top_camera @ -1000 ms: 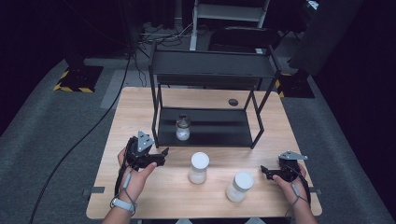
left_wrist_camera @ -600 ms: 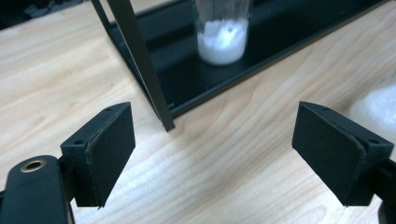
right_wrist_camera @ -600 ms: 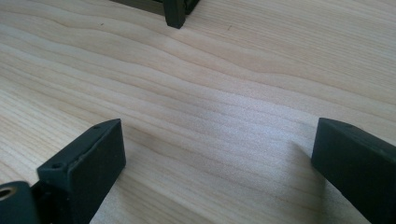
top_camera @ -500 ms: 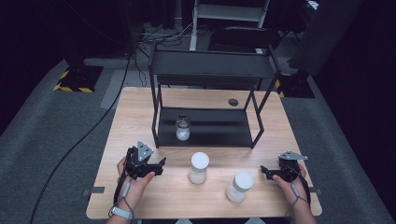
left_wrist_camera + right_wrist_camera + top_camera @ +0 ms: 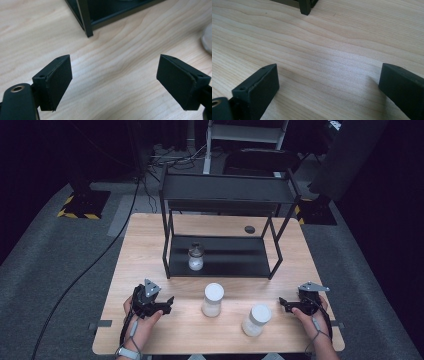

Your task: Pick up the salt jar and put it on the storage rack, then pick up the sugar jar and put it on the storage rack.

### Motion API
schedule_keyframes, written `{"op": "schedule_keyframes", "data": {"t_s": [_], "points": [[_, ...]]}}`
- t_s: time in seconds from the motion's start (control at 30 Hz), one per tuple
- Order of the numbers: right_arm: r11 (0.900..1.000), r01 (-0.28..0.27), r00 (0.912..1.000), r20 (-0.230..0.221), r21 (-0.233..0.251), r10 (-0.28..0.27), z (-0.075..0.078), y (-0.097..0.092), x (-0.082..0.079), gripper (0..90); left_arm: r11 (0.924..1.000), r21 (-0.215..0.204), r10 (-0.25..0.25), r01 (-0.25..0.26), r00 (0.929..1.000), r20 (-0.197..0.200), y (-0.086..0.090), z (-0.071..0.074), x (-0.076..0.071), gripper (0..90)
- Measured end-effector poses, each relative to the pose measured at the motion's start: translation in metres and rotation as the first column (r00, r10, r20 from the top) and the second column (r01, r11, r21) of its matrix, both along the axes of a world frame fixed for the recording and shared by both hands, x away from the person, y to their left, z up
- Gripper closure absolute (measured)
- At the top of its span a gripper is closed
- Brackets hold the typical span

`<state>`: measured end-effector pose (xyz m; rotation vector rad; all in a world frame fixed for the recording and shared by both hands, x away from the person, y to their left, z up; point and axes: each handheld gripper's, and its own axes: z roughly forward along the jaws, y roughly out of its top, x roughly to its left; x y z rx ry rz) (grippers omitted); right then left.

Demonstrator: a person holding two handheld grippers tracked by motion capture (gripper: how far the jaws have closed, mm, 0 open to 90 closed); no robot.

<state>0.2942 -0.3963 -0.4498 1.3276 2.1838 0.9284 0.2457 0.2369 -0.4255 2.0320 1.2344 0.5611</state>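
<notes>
Two white-lidded frosted plastic jars, one lower centre (image 5: 213, 299), one lower right (image 5: 256, 319), stand ungripped | left gripper (image 5: 167, 301) and right gripper (image 5: 283, 303) gape empty; best approach low, jaws straddling the nearer jar | pale wooden table (image 5: 150, 245), black metal shelf rack (image 5: 225, 200) holding what looks like a small glass bottle (image 5: 195, 257), dark carpeted room.

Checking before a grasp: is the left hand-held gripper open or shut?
Open: the left hand-held gripper shows its jaws wide apart over bare table, nothing between them.

No text, label or number can be read anywhere
</notes>
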Motion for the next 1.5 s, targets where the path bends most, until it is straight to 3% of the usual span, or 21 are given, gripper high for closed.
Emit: {"op": "schedule_keyframes", "data": {"t_s": [0.5,0.57,0.7,1.17,1.3,1.5], "points": [[1.0000,0.000,1.0000,0.000,0.000,0.000,0.000,0.000,0.000,2.7,0.9992,0.040,0.000,0.004,0.9954,-0.096,-0.005,-0.014,0.010,9.2],[1.0000,0.000,1.0000,0.000,0.000,0.000,0.000,0.000,0.000,2.7,0.9997,0.021,0.014,-0.012,0.9946,-0.103,-0.003,-0.016,0.010,6.2],[1.0000,0.000,1.0000,0.000,0.000,0.000,0.000,0.000,0.000,2.7,0.9999,0.001,0.015,-0.015,0.9975,-0.069,0.000,-0.024,0.006,2.2],[1.0000,0.007,1.0000,-0.001,0.002,-0.007,0.000,0.001,0.000,2.8,0.9998,0.001,0.018,-0.018,0.9974,-0.070,0.000,-0.024,0.004,1.9],[0.9990,0.015,0.9999,-0.009,0.043,-0.014,0.001,-0.004,-0.001,6.6,0.9998,0.001,0.022,-0.022,0.9972,-0.071,0.000,-0.024,0.003,1.7],[0.9963,0.019,0.9992,0.034,0.084,-0.022,0.007,-0.009,-0.011,7.1,0.9997,0.000,0.023,-0.023,0.9973,-0.070,0.000,-0.024,0.003,1.6]]}}
